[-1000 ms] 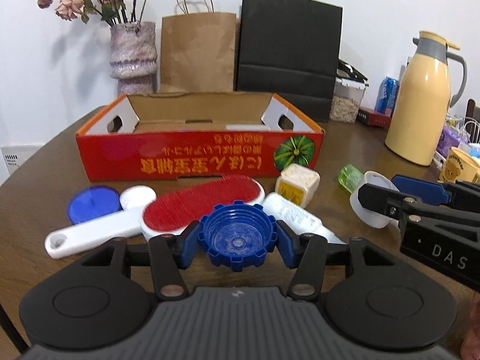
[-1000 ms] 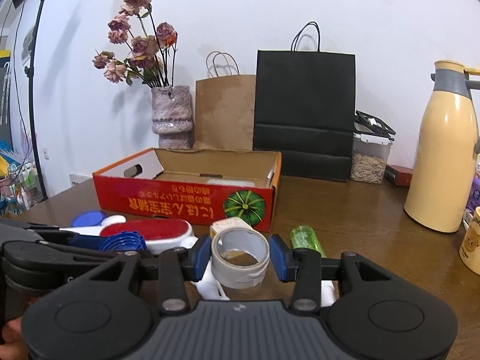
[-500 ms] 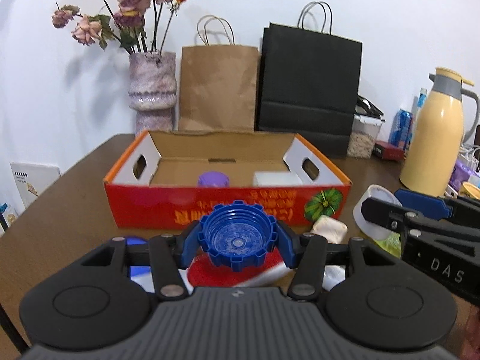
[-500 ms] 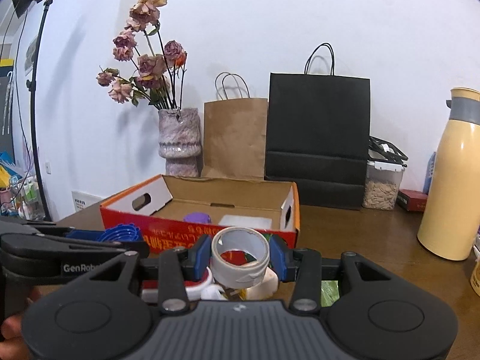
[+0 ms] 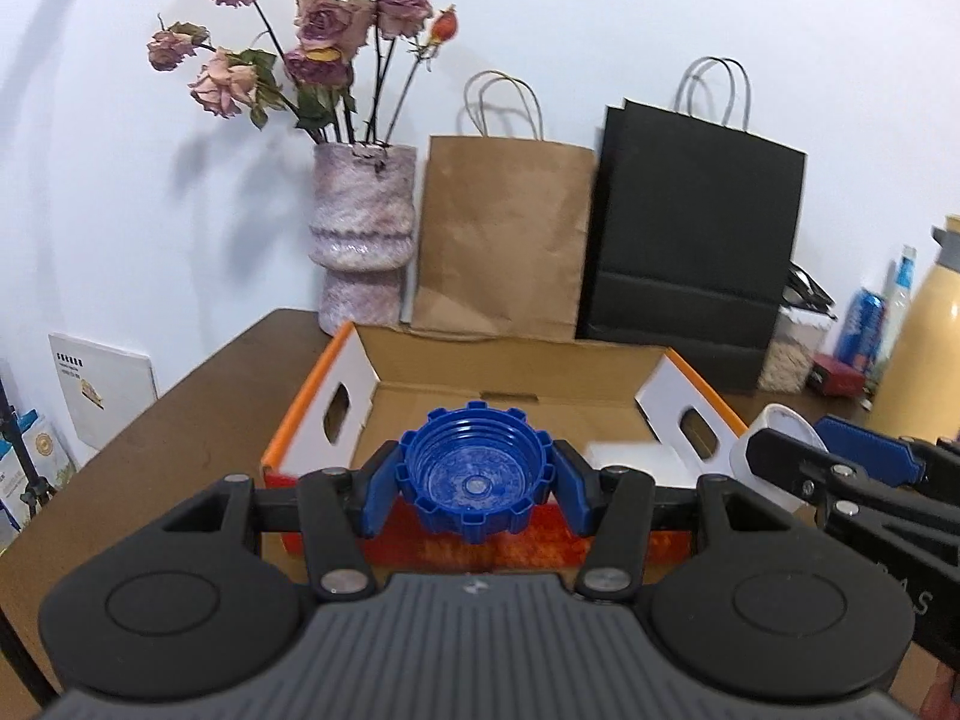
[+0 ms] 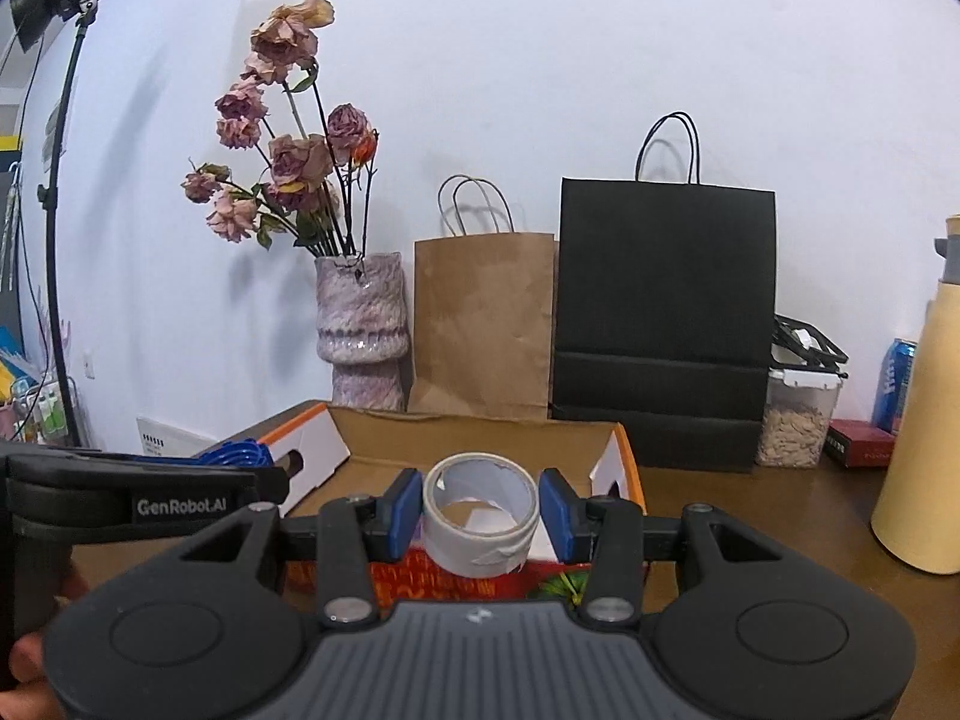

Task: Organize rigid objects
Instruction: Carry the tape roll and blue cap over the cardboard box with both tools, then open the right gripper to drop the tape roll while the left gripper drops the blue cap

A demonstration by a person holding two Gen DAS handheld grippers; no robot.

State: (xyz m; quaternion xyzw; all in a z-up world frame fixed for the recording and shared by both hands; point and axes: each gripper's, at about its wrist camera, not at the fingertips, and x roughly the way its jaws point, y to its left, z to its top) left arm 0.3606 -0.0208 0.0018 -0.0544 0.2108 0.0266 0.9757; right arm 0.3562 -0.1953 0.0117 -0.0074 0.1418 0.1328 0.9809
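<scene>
My left gripper (image 5: 474, 477) is shut on a blue ribbed cap (image 5: 474, 471) and holds it above the front wall of the red cardboard box (image 5: 372, 414). My right gripper (image 6: 479, 513) is shut on a grey roll of tape (image 6: 479, 516), also above the box's front wall (image 6: 624, 450). A white flat object (image 5: 636, 459) lies inside the box at the right. The right gripper and its tape roll (image 5: 780, 456) show at the right of the left wrist view. The left gripper with the cap (image 6: 237, 456) shows at the left of the right wrist view.
Behind the box stand a purple vase with dried roses (image 5: 363, 240), a brown paper bag (image 5: 504, 240) and a black paper bag (image 5: 696, 240). A yellow thermos (image 6: 918, 450), a blue can (image 6: 897, 384) and a clear container (image 6: 798, 420) are at the right. The brown table (image 5: 180, 420) drops off at the left.
Both grippers have risen and moved forward with the cap and the tape roll, from over the loose items in front of the box to above its front wall.
</scene>
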